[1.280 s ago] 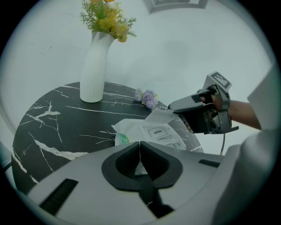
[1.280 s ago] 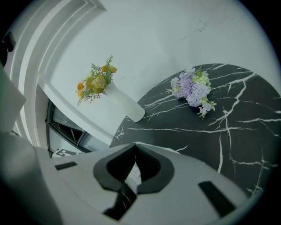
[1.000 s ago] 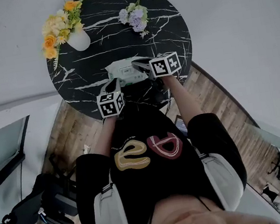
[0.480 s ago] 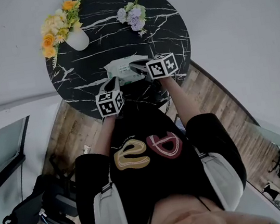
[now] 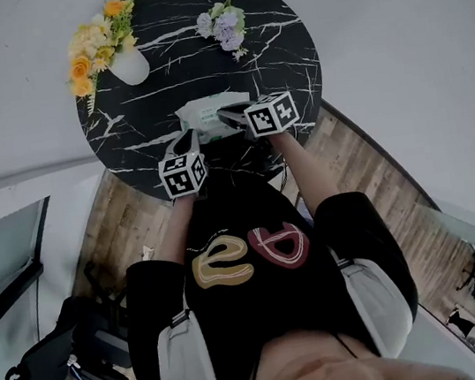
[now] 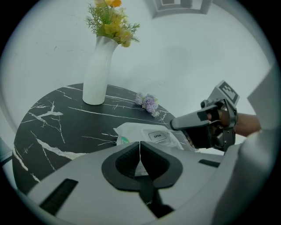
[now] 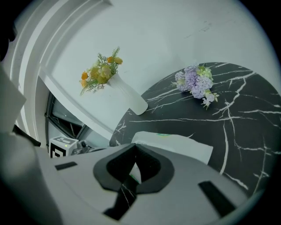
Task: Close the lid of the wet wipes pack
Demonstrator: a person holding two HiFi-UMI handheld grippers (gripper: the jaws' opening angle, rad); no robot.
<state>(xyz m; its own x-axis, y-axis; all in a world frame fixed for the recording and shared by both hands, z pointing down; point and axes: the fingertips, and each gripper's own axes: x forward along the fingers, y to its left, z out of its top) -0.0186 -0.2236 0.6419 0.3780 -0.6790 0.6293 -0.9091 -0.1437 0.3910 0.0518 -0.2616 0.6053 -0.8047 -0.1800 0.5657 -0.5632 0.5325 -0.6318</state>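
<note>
A white wet wipes pack (image 5: 205, 109) lies on the round black marble table (image 5: 283, 52), near its front edge. In the left gripper view the pack (image 6: 136, 132) shows its lid (image 6: 157, 136), marked OPEN, lying flat on top. My left gripper (image 5: 189, 137) is shut and empty, just short of the pack's near left corner. Shut as well, my right gripper (image 5: 225, 113) reaches in from the right, its tips over the pack's near right edge. The right gripper view has the pack (image 7: 175, 143) right beyond its closed tips (image 7: 135, 147).
A white vase of yellow and orange flowers (image 5: 130, 66) stands at the table's back left. A small purple flower bunch (image 5: 225, 24) lies at the back. Wooden floor and a window frame lie below the table's near edge.
The right gripper has shifted slightly left along the pack's near edge. The left gripper has barely moved.
</note>
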